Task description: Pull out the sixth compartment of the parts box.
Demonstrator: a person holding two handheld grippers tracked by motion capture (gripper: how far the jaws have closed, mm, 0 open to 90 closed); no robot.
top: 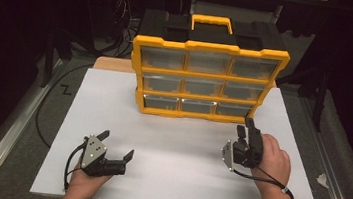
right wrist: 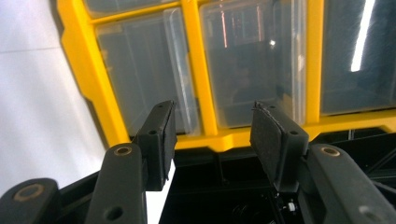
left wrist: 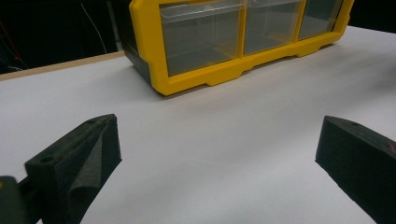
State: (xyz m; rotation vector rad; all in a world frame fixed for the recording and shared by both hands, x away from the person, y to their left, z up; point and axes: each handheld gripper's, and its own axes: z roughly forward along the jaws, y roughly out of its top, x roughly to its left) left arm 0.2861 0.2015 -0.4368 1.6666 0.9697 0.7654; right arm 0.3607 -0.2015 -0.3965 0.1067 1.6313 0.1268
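A yellow organizer (top: 207, 80) with clear drawers is stood upright at the upper centre of the high view, on a white board (top: 176, 170) laid over the table. The right gripper (top: 245, 130) is held at the lower right corner of the organizer, just in front of the bottom drawer row and apart from it; its jaws are seen partly spread with nothing between them, so it is released. In the right gripper view, the pads (right wrist: 163, 140) are aimed at the yellow divider (right wrist: 201, 70) between two drawers (right wrist: 144, 70), and no pad is seen to touch plastic. The left gripper (top: 116, 145) is kept low at the lower left of the high view, well apart from the organizer, with its jaws spread wide over bare board and nothing grasped. The likely step is judged to be an approach to a drawer front. Several faults are possible from here. If the jaws are closed on the divider instead of a drawer lip, no drawer can be pulled. If a pull is made with the organizer unbraced, the whole case could be dragged or tipped forward. A shallow bite on smooth clear plastic could slip.
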